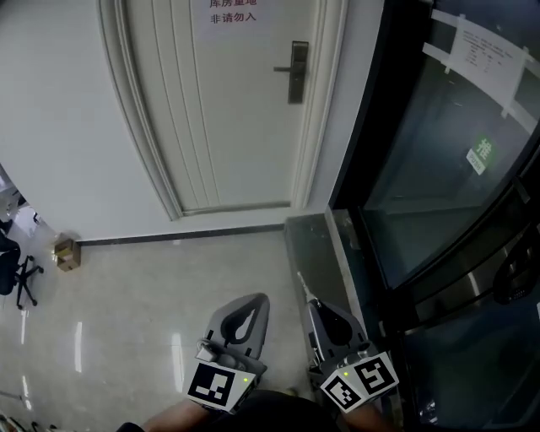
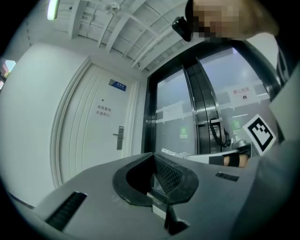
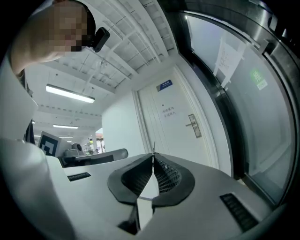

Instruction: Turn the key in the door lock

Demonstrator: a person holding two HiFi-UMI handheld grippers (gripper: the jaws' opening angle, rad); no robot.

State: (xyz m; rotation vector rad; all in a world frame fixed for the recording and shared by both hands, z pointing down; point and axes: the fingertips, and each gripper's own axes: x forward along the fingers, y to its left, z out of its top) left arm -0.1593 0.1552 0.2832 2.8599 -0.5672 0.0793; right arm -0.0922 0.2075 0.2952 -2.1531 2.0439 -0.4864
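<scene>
My right gripper (image 1: 313, 303) is pinched on a thin sliver, the key (image 3: 153, 146) by my guess; my left gripper (image 1: 261, 299) is closed and empty. Both sit well short of the door lock (image 1: 297, 72). I should approach it squarely, blade level.

Door (image 1: 236, 110) ahead, lock (image 1: 297, 72) at its right edge, sign (image 1: 232, 13) on it up top. Glass wall (image 1: 456, 169) right of door. Box (image 1: 67, 251) on floor (image 1: 152, 287) at left, chair (image 1: 17, 274) beyond it. Left gripper (image 1: 257, 299) and right gripper (image 1: 314, 305) side by side, well short of door; key (image 1: 305, 287) between right jaws
</scene>
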